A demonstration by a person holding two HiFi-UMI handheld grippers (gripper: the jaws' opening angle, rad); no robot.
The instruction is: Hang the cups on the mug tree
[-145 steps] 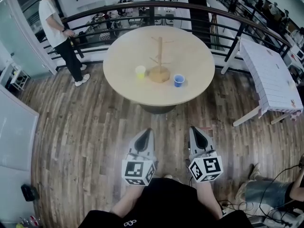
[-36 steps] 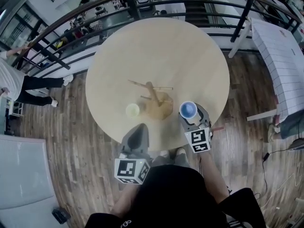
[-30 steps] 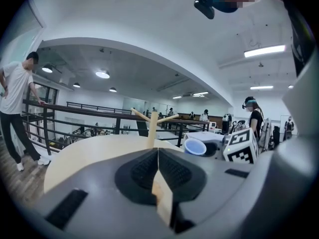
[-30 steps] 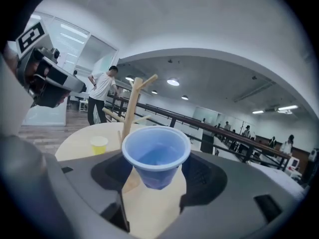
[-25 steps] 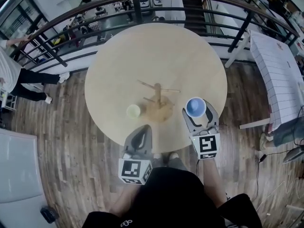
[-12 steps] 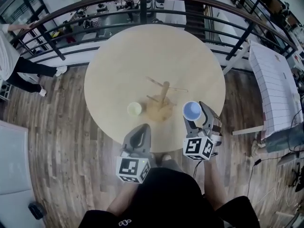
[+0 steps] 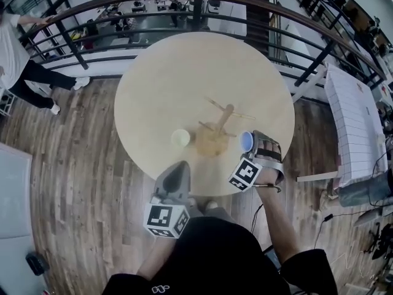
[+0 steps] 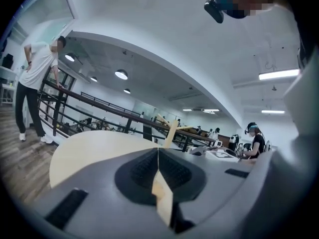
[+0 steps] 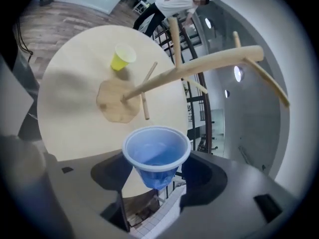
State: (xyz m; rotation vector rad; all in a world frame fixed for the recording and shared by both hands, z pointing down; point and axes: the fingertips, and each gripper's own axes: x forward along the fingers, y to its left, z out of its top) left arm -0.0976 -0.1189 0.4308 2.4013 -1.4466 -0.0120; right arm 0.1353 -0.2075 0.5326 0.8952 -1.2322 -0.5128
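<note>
A wooden mug tree (image 7: pixel 220 128) stands on the round table (image 7: pixel 184 72), and several bare pegs branch off its trunk (image 9: pixel 199 71). My right gripper (image 7: pixel 256 153) is shut on the base of a blue cup (image 7: pixel 246 142), which is tipped on its side just right of the tree. The cup's open mouth (image 9: pixel 156 146) faces the pegs and touches none of them. A yellow cup (image 7: pixel 180 137) rests on the table left of the tree's base (image 9: pixel 117 101). My left gripper (image 7: pixel 174 180) hovers at the table's near edge, shut and empty (image 8: pixel 158 153).
A dark railing (image 7: pixel 153 2) curves behind the table. A person (image 7: pixel 18 48) stands at the far left by it. A white-covered table (image 7: pixel 359 121) stands to the right. Wooden floor (image 7: pixel 73 183) surrounds the table.
My right gripper has tipped the blue cup from upright onto its side and brought it closer to the mug tree. The left gripper has stayed at the table's near edge.
</note>
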